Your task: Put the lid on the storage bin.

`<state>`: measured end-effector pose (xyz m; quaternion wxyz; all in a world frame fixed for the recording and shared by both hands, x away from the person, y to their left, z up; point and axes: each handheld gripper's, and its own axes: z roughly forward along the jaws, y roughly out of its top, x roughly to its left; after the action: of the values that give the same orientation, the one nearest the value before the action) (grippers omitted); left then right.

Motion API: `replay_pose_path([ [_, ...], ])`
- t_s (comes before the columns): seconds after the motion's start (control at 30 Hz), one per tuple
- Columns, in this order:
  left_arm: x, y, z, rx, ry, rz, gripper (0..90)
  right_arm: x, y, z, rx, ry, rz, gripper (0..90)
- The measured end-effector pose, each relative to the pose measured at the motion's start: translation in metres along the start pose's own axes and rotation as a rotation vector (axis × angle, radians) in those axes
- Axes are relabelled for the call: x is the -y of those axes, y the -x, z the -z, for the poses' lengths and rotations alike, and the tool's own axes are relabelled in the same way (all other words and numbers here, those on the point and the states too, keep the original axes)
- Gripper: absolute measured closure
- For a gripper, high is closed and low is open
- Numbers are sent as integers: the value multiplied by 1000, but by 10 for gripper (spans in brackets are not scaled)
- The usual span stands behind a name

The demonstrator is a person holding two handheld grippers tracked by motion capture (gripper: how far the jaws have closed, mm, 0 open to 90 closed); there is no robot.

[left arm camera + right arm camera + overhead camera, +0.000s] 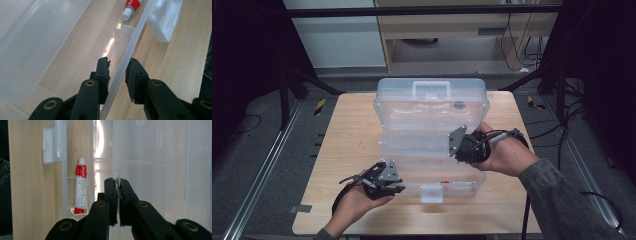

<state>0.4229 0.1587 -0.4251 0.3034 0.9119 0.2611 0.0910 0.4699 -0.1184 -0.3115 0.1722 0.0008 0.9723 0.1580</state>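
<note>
Our right gripper (117,182) has its jaws pressed together on a thin clear wall of the plastic organizer box (432,107), pinching the edge of the raised lid near the box's 3 o'clock side, as the high view also shows (462,147). Our left gripper (117,68) straddles the box's front wall with its jaws parted, one on each side of the wall and a visible gap on the outer side, so it brackets the wall rather than clamps it; in the high view it sits at the box's 7 o'clock corner (387,180). The box itself lies at the middle of the wooden table (342,150), its handle (431,90) at 12 o'clock and its latch (431,192) at 6 o'clock. A red and white tube (80,190) lies in the narrow front compartment, just inside the wall near the latch. We judge the risks to be these: the lid's wall is thin and smooth, so the right pinch could slip and let the lid drop; and with the left jaws not tightened on the wall, the light base could lift or skid across the table as the lid swings, shaking the tube out of its slot.
</note>
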Motion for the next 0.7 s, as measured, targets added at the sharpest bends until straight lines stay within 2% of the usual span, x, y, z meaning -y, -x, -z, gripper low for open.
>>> replay_pose_path([
  [0.03, -6, -14, 0, 22, -3, -210, 722, 0, -1, 0, -6, 1, 3, 864],
  [0.33, -4, -12, 2, 11, 13, -208, 707, 1, -2, -2, -17, -2, 0, 860],
  [0.43, -4, -11, 9, 8, 39, -202, 642, 1, -2, -1, -17, 1, -2, 859],
  [0.53, -2, -10, 20, -3, 67, -198, 621, 1, -2, -1, -16, -3, -2, 858],
  [0.63, -1, -10, 34, -11, 118, -169, 587, 2, -2, -1, -19, 2, -3, 856],
  [0.67, -2, -11, 40, 11, 139, -140, 596, 2, -2, -1, -18, 3, -3, 856],
  [0.7, -3, -11, 45, 23, 151, -129, 616, 2, -2, -1, -18, 4, -4, 855],
])
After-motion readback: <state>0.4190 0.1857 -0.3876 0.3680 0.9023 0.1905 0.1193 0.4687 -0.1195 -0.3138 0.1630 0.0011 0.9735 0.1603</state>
